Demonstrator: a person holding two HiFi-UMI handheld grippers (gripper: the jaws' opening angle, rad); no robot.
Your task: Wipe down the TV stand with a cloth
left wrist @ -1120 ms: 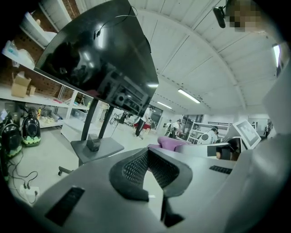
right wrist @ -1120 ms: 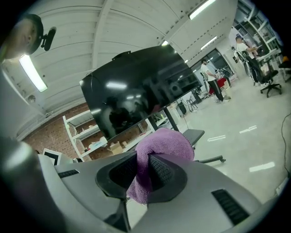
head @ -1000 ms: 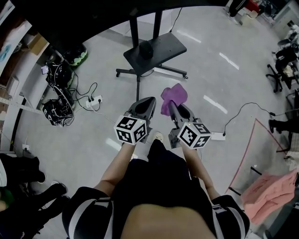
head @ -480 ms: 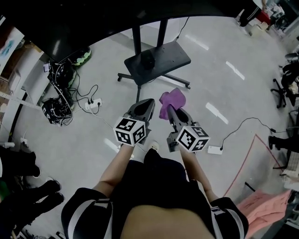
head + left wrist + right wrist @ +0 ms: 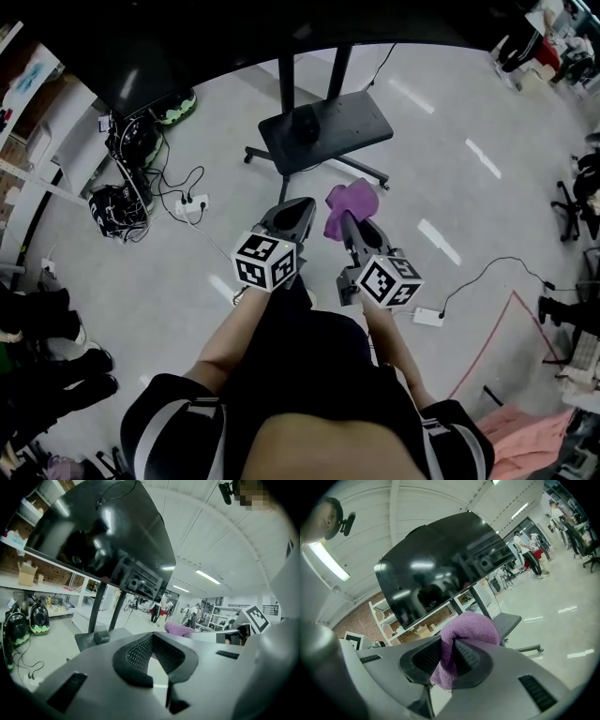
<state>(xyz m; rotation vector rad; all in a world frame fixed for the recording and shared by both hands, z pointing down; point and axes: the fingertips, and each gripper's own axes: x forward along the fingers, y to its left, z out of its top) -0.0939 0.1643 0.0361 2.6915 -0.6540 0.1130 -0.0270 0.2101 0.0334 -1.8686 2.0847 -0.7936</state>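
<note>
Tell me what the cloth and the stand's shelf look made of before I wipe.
The cloth, pinched in the right claw, looks like soft purple microfibre or terry: fuzzy nap, limp folds. The shelf looks like dark matte painted metal or laminate: flat, thin-edged, little glare; I cannot tell which.

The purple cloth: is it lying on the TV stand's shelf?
No, the right gripper holds the purple cloth pinched between its jaws.
</note>
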